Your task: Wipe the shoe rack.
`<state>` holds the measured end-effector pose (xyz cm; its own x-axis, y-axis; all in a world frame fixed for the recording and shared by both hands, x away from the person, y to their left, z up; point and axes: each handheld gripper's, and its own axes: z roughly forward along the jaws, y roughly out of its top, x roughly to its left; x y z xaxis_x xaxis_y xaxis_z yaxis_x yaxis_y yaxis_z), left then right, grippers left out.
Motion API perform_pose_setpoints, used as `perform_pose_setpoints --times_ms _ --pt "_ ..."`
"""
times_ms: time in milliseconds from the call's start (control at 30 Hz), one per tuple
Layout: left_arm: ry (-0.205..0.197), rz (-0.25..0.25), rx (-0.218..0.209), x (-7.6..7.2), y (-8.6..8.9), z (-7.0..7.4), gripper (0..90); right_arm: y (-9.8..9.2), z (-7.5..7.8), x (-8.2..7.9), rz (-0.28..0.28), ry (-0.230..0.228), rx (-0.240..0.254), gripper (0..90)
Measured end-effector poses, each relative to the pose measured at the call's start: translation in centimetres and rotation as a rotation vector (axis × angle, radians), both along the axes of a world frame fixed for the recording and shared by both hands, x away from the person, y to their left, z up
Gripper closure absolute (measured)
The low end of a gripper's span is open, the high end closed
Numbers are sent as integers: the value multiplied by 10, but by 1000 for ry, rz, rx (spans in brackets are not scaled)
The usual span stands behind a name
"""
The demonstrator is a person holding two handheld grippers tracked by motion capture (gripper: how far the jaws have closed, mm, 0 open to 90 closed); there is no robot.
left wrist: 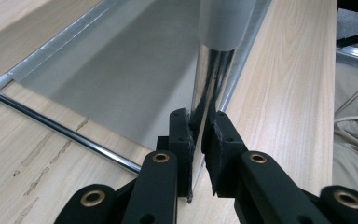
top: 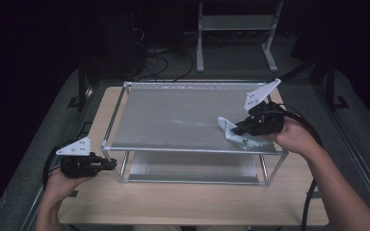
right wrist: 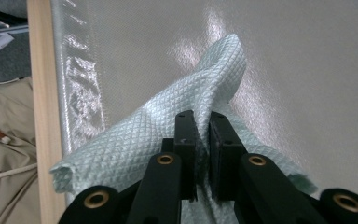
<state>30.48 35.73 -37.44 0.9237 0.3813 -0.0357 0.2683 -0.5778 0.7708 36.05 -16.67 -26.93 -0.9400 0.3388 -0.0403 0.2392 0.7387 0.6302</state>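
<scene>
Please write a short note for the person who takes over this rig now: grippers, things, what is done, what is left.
Left gripper: jaws shut on the shelf's front-left metal post, steadying it.
Right gripper: jaws shut on the pale cloth, which lies on the near right of the shelf's grey top.
Done: shelf held, cloth on the top.
Left: probably wiping the rest of the top; how much is already wiped cannot be told.

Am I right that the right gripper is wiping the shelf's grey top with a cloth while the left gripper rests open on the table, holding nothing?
Not quite. The left gripper is not open and idle: the left gripper view shows its fingers shut on the shelf's chrome corner post, steadying the frame. The rest holds: the right gripper pinches the pale quilted cloth on the grey top.
</scene>
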Motion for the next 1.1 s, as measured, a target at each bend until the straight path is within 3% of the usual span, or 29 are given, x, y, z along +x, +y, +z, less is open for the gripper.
perform_pose_setpoints --times_ms 133,333,400,500,600,667,700,800,933,967,1033,1100 --pt "-1 -2 0 0 -1 0 812 -14 -1 -2 -31 8 8 828" --pt "1 6 17 1 2 2 812 13 -1 1 25 -6 14 827" --pt "1 4 13 0 4 1 812 10 -1 0 25 2 9 827" --pt "2 10 4 0 4 0 812 -16 -1 -1 -24 9 4 827" --pt "2 7 13 0 3 1 812 -22 -2 -1 -41 14 19 828" --pt "4 11 14 0 3 2 812 -15 -2 -2 -34 -2 14 828" --pt "2 13 21 0 3 2 812 -2 -2 -2 0 1 21 827" --pt "4 16 20 -1 5 2 812 3 -1 -3 21 -8 5 827" --pt "4 20 7 -2 8 1 812 -19 2 -7 3 12 -9 827" --pt "2 22 3 -2 8 0 812 -37 2 -14 -18 18 -5 827" --pt "3 23 9 -3 7 1 812 -46 1 -17 -30 26 9 827" --pt "4 26 9 -3 7 1 812 -43 -1 -17 -32 23 21 828"
